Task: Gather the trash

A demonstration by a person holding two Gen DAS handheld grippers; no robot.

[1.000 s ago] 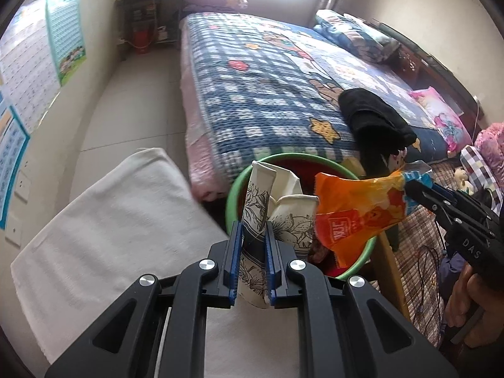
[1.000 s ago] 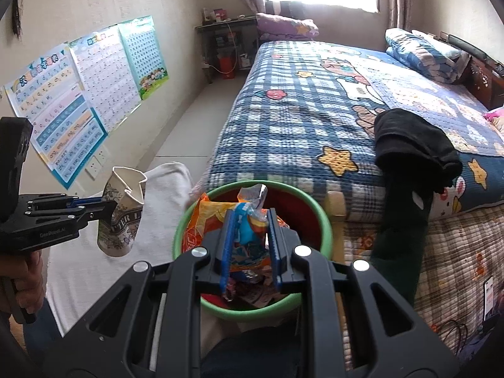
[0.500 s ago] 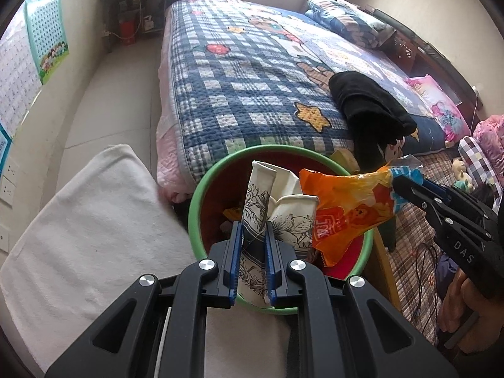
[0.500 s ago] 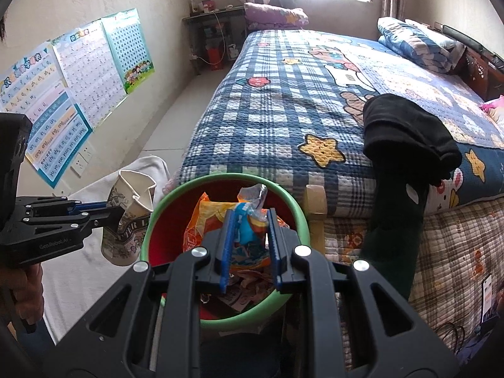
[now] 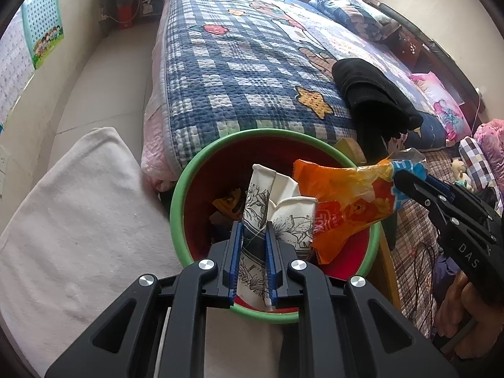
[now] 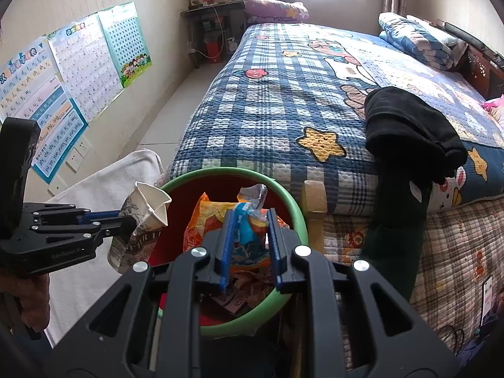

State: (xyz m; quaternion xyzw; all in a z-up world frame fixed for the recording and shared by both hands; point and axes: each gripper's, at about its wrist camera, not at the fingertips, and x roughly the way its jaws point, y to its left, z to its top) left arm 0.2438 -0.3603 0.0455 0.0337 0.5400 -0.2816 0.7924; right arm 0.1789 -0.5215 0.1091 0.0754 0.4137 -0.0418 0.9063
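Observation:
A round bin with a green rim [image 5: 176, 208] and a red inside stands at the foot of the bed, with wrappers lying in it. My left gripper [image 5: 253, 230] hangs over the bin's near side, and a crushed white paper cup [image 5: 293, 220] with black flower print sits between its blue pads. Its jaws are opening, and the pads still touch the cup. From the right, my right gripper [image 5: 400, 179] is shut on the blue end of an orange snack bag [image 5: 346, 201] hanging above the bin. In the right wrist view the bag [image 6: 204, 220] sits between that gripper [image 6: 251, 212], over the bin rim [image 6: 296, 211]. The left gripper [image 6: 126, 220] and cup [image 6: 151, 201] are at the rim's left.
A white towel [image 5: 78, 220] covers the surface left of the bin. The bed with a blue checked quilt [image 5: 236, 78] lies just beyond it, a black garment [image 5: 371, 94] draped over its corner. A wooden post [image 6: 313, 195] stands by the bin. Posters [image 6: 63, 63] line the left wall.
Both grippers have sunk and moved forward with their loads, so the cup and bag now hang over the bin's mouth. The left gripper's pads stand slightly wider apart.

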